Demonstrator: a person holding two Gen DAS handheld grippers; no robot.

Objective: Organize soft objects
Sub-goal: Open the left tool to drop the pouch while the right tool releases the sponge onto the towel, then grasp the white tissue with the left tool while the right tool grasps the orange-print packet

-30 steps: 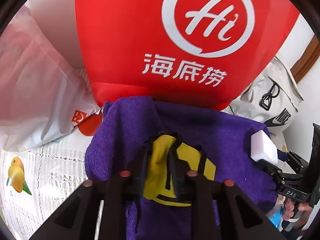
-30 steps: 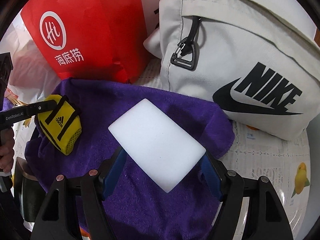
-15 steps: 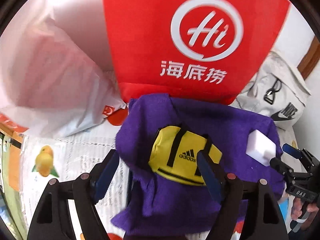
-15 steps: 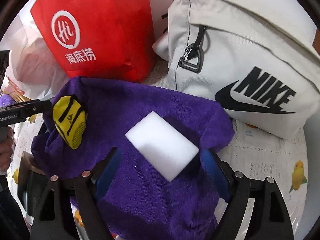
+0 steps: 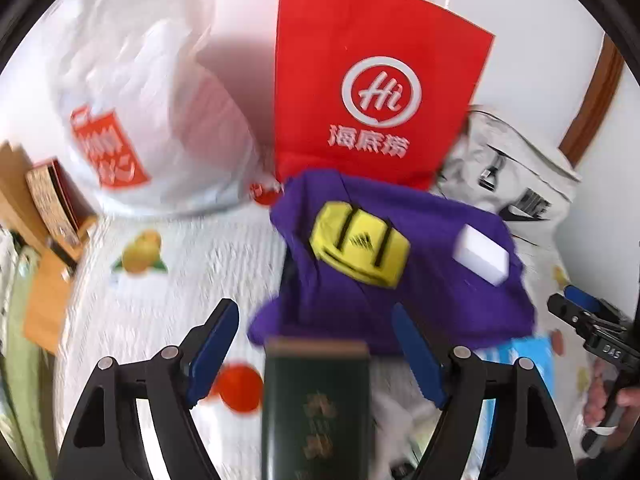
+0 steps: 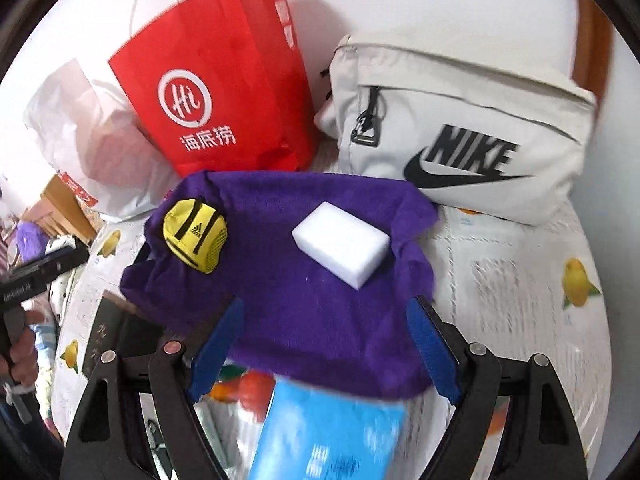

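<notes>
We see both the left gripper (image 5: 314,340) and right gripper (image 6: 326,344) released and empty, jaws just opened, white sponge (image 6: 341,245) lying long-axis diagonal on the purple towel (image 6: 280,304) beside the yellow pouch (image 6: 196,234).

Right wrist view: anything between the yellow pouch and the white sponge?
Nothing but bare purple towel. The yellow pouch and the white sponge lie apart on it, as the right wrist view shows.

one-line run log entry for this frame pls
left tool: open, jaws just opened, empty | right tool: open, empty | yellow pouch, white sponge: both on purple towel
</notes>
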